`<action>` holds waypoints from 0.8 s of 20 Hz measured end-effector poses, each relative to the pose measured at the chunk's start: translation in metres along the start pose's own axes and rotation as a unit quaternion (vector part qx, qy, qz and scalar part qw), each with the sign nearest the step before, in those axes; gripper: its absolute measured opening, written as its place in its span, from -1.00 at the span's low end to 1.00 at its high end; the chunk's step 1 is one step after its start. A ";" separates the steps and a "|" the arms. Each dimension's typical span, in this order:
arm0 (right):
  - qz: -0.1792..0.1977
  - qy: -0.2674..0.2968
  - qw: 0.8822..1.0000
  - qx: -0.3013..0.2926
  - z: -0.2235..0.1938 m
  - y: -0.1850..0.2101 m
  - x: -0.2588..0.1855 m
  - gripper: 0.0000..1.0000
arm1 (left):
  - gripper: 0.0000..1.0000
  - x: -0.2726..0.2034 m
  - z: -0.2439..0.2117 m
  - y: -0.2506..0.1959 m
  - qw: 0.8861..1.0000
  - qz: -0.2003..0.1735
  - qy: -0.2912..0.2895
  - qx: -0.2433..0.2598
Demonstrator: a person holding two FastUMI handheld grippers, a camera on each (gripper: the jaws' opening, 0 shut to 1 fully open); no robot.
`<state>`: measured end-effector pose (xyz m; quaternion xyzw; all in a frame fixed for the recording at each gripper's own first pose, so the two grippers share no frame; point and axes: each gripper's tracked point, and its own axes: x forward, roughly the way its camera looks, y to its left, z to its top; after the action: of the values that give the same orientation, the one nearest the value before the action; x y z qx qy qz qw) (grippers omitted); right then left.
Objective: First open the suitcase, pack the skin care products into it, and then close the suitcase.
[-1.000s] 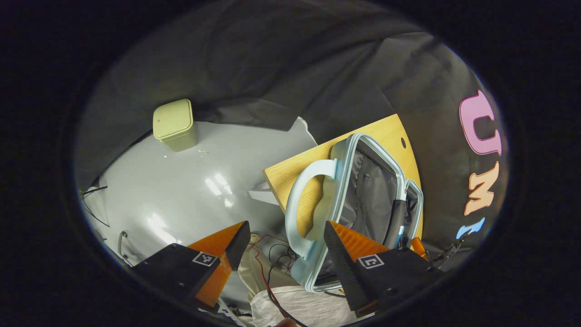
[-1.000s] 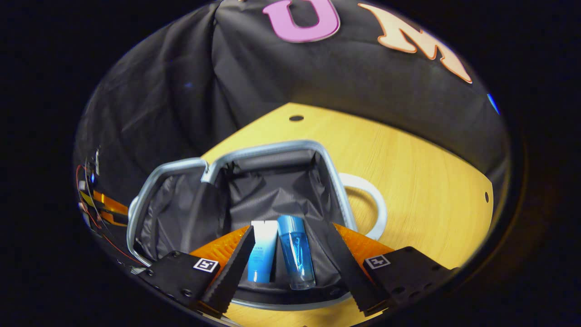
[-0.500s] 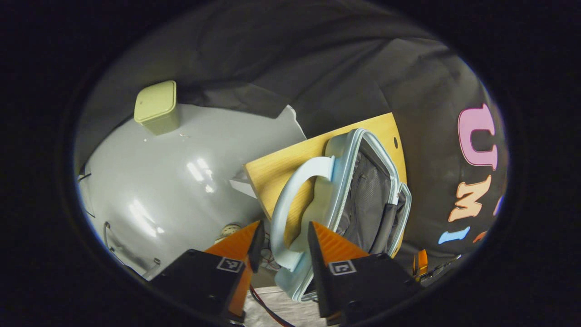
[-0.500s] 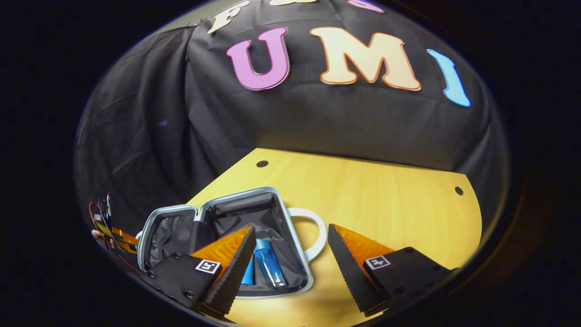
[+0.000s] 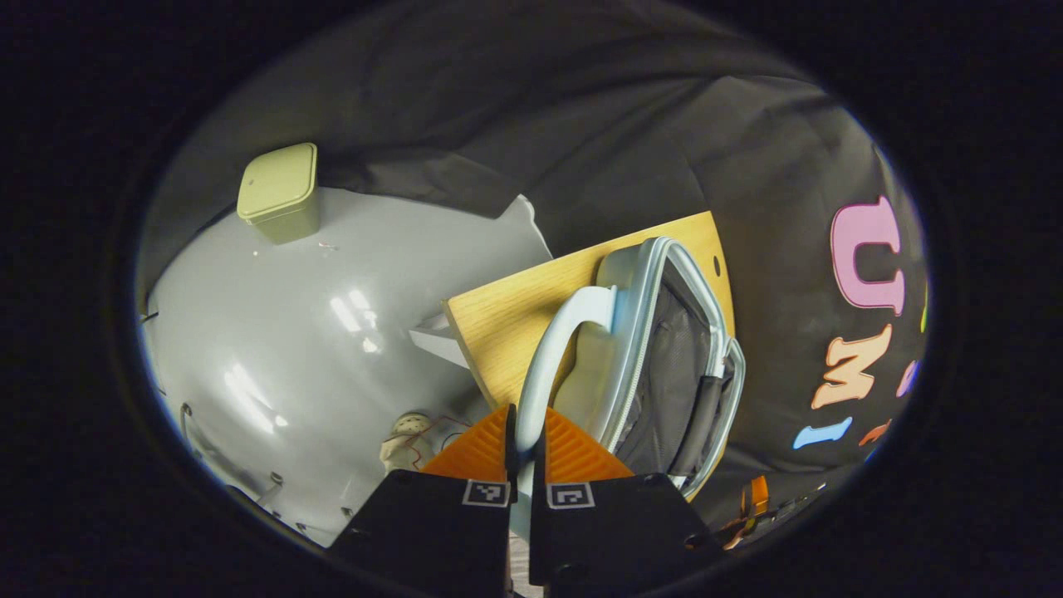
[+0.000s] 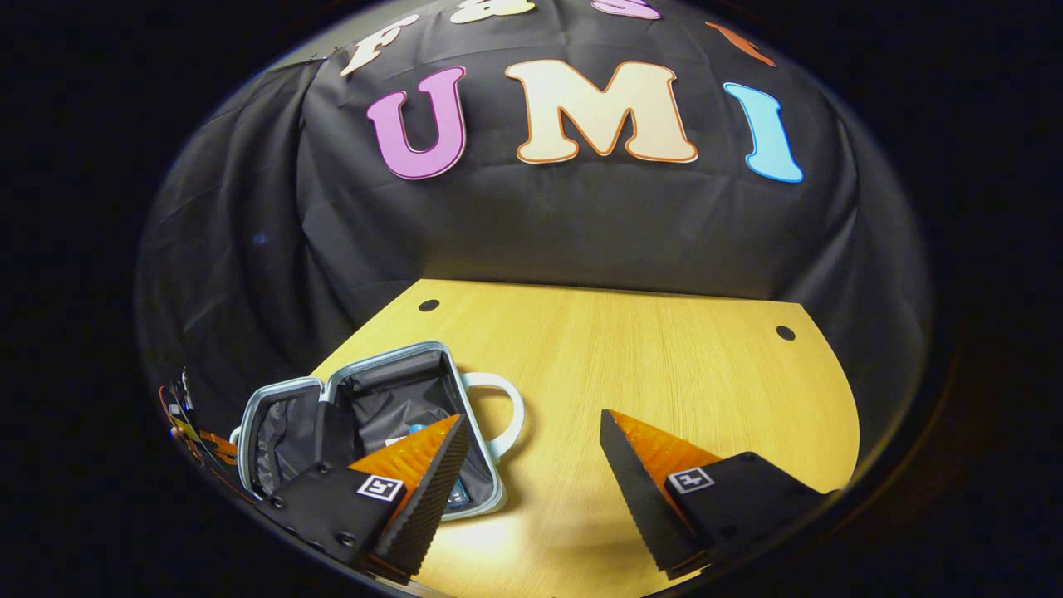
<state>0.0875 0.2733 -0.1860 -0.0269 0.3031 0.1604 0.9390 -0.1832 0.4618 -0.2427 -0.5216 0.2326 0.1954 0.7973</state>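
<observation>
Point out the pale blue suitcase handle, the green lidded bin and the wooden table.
Pale blue suitcase handle [image 5: 555, 349], left gripper view, on its curved grip.
Green lidded bin [image 5: 278, 193], left gripper view, on its lid.
Wooden table [image 6: 664, 357], right gripper view, bare top.

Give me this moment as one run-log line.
phase: closing | left gripper: shut on suitcase handle | right gripper: open, above table | suitcase: open, products inside
</observation>
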 end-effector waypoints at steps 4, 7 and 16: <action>0.001 0.003 1.000 -0.002 -0.006 0.000 -0.003 0.98 | -1.00 -0.004 -0.003 -0.005 1.000 -0.026 -0.002 -0.016; 0.006 0.009 1.000 0.003 -0.013 0.001 -0.002 0.98 | -0.99 -0.009 -0.008 -0.004 1.000 -0.017 0.000 -0.013; 0.009 0.017 1.000 0.015 -0.035 -0.014 -0.007 0.98 | -1.00 -0.064 -0.014 -0.064 0.999 -0.023 -0.035 0.020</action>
<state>0.0664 0.2531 -0.2110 -0.0126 0.3222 0.1633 0.9324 -0.2019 0.4199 -0.1637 -0.5037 0.1962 0.1907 0.8194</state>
